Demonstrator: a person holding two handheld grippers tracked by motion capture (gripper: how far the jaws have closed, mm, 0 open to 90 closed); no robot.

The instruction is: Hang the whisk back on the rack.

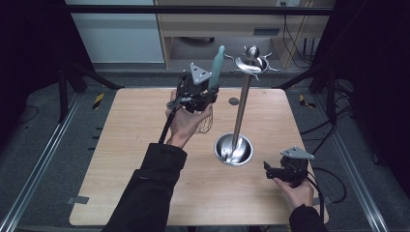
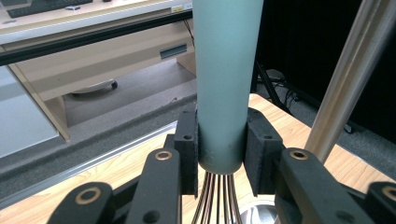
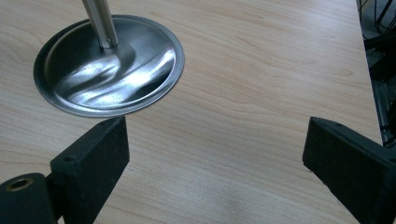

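Left gripper (image 2: 219, 154) clamped on whisk (image 2: 224, 84) handle, held upright above table (image 1: 145, 159) far edge, beside stand (image 1: 240, 113). Right gripper (image 3: 215, 154) jaws apart, empty, near table's near right corner.

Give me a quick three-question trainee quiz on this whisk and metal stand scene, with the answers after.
1. True or false: the left gripper is clamped on the pale green handle of the wire whisk.
2. How do the right gripper's jaws stand? A) wide apart over bare wood B) shut on the pole C) shut on the whisk
3. What does the tall steel pole rise from?

Key:
1. True; the handle points up and the wires hang below the jaws.
2. A
3. A round, shiny steel base on the light wooden table, topped by a ring of hooks.
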